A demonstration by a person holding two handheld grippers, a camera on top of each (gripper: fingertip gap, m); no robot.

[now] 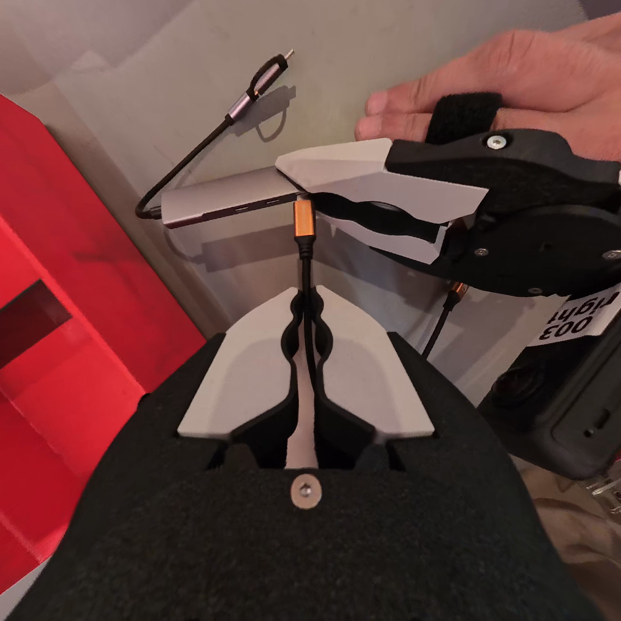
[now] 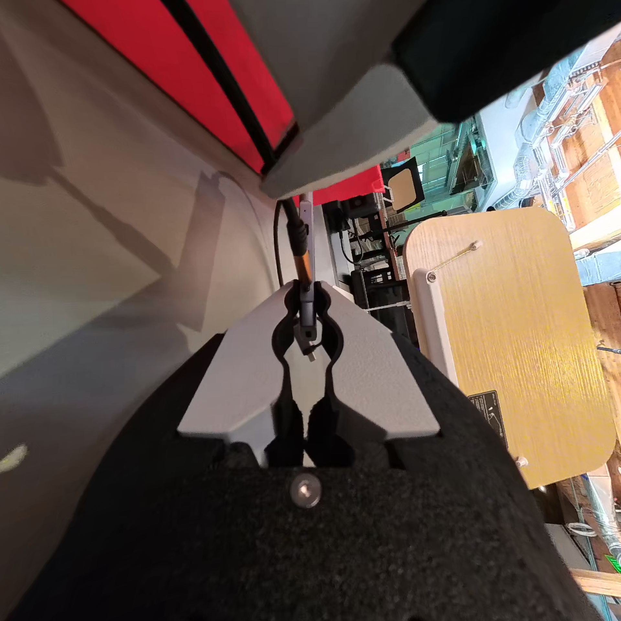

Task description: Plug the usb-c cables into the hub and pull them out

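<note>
A red bin (image 1: 67,302) stands off to the left of my left fingers (image 1: 307,292), which are closed on the black braided usb-c cable (image 1: 307,322) a little way behind its orange plug (image 1: 303,220). Straight ahead of those fingertips, the plug meets the near edge of the grey hub (image 1: 221,198), though I cannot tell how deep it is seated; two free ports show to its left. The hub is raised above the pale counter (image 1: 369,84), and its own black lead (image 1: 181,168) loops away forward and left to a loose connector (image 1: 265,79). To the right, my right fingers (image 2: 307,289) come in from the side and are clamped on the hub's right end, a bare hand (image 1: 504,84) behind them. A second orange-tipped cable (image 1: 443,312) lies beneath that gripper. Beyond the right fingers stand a wooden board (image 2: 504,336) and cluttered shelves (image 2: 571,100).
</note>
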